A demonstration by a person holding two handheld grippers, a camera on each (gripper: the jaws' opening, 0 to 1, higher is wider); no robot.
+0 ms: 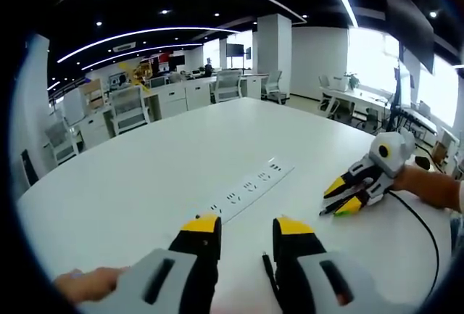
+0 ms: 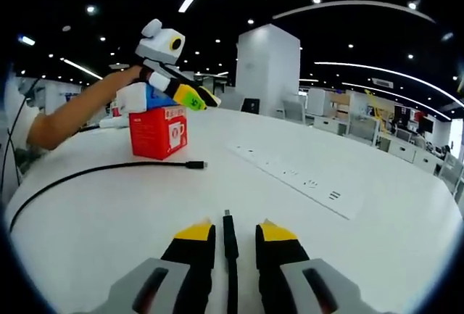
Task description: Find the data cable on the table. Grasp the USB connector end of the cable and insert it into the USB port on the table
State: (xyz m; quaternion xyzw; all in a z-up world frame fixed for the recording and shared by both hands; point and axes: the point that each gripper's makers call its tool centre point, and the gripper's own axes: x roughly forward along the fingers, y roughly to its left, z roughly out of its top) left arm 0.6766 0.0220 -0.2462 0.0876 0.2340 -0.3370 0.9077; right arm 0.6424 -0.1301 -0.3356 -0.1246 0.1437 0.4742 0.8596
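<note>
Between right gripper (image 2: pixel 232 236) fingers, cable (image 2: pixel 230 245) (seemingly ungripped); table (image 2: pixel 109 220) wide.

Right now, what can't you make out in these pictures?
- Power strip, both views: sockets too small to pick out a USB port.
- Black cable, right gripper view: far end cut off by the left edge.
- Cable tip between that view's fingers: connector type too small to tell.
- Red box: print blurred.

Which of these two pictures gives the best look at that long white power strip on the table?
The left gripper view: the long white power strip lies near the centre of the white table, sockets facing the camera. In the right gripper view the strip runs off to the right at a slant.
</note>
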